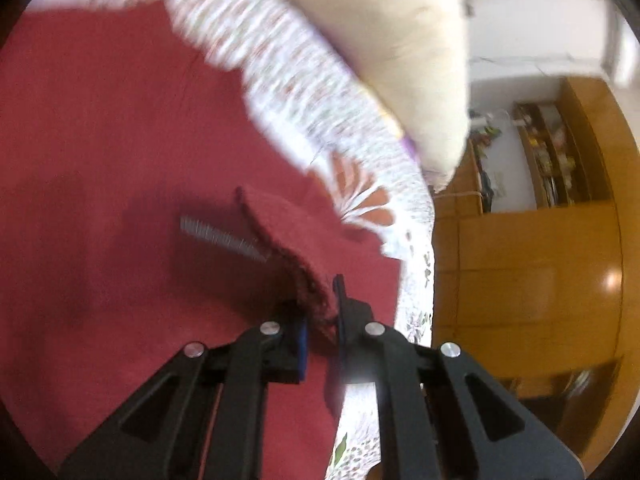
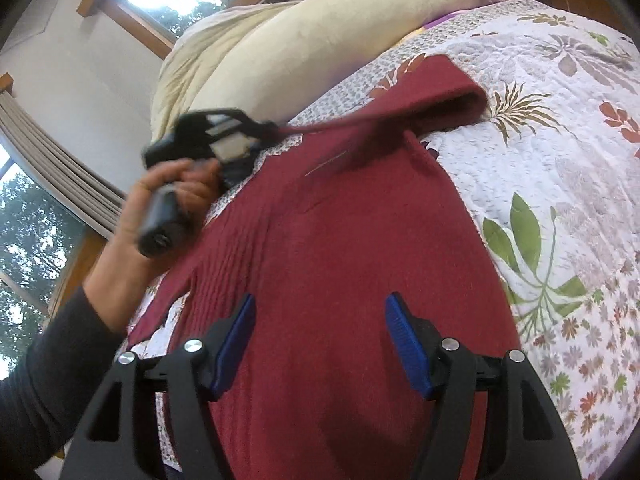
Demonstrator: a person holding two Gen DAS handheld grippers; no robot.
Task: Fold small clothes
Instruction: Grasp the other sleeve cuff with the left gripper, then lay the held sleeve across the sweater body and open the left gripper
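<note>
left claw (image 1: 322, 322): clamped on a hem edge of the dark red knit sweater (image 2: 340, 240), thin bite, could get tugged loose.
right claw (image 2: 320, 340): jaws apart, nothing held, so the body below it could bunch on the floral quilted bedspread (image 2: 560, 184).

Matt ribbed knit sweater (image 2: 340, 240) on quilted cloth bedspread (image 2: 560, 160).
</note>
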